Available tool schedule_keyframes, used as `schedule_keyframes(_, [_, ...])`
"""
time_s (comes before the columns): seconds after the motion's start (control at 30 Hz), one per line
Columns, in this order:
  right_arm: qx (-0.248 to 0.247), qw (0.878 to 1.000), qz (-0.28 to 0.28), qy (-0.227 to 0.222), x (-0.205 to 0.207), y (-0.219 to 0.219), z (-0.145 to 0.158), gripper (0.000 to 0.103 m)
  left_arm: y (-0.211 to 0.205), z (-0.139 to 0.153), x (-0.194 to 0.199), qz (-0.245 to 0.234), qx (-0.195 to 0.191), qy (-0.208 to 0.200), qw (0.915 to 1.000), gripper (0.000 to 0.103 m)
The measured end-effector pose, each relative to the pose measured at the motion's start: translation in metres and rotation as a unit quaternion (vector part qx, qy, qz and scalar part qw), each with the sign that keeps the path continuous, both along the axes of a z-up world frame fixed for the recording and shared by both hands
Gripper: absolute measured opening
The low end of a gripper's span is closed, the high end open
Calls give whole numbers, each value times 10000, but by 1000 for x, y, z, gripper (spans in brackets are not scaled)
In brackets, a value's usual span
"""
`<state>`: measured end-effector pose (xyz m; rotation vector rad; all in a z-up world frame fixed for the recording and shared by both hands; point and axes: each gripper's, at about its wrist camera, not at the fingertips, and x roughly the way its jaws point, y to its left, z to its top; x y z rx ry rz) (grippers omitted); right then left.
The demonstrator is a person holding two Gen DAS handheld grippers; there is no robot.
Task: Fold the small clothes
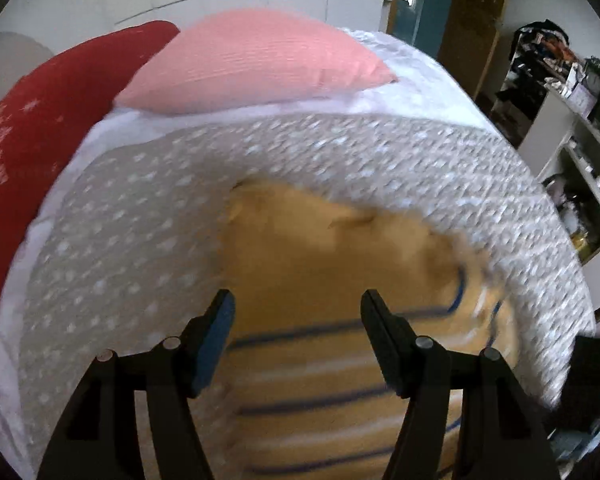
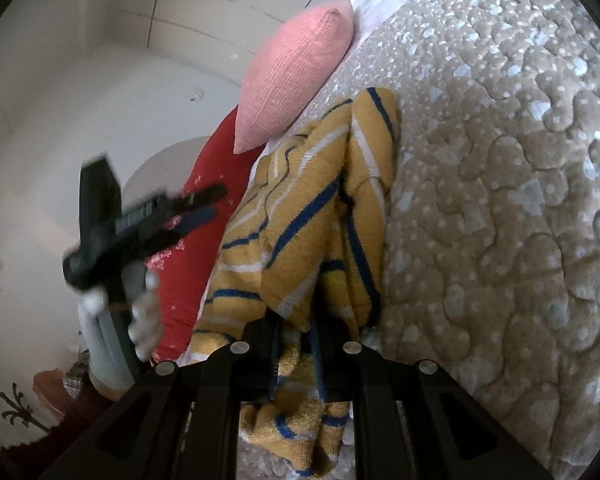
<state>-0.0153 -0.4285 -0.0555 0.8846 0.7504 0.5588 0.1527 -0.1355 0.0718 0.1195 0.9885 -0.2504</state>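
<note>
A small mustard-yellow garment with blue and white stripes (image 1: 332,320) lies on the bed's grey spotted quilt (image 1: 140,208). My left gripper (image 1: 296,316) hangs open just above the garment, with nothing between its fingers. In the right wrist view the garment (image 2: 300,224) hangs bunched, and my right gripper (image 2: 296,332) is shut on a fold of it. The left gripper (image 2: 204,204) also shows there, blurred, to the left of the hanging cloth, held by a gloved hand (image 2: 140,320).
A pink pillow (image 1: 256,60) and a red pillow (image 1: 52,112) lie at the head of the bed by a white tiled wall. White shelves with clutter (image 1: 572,128) stand to the right of the bed. The quilt (image 2: 500,200) spreads right of the garment.
</note>
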Motion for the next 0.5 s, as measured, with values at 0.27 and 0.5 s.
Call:
schedule_keyframes(0.27, [-238, 9996, -125, 128, 0, -1, -1, 12, 50, -27, -48, 86, -316, 177, 9993, 65])
schedule_keyframes(0.5, [-1374, 9882, -579, 356, -30, 18, 41, 32, 77, -6, -92, -39, -295, -102, 9995, 65])
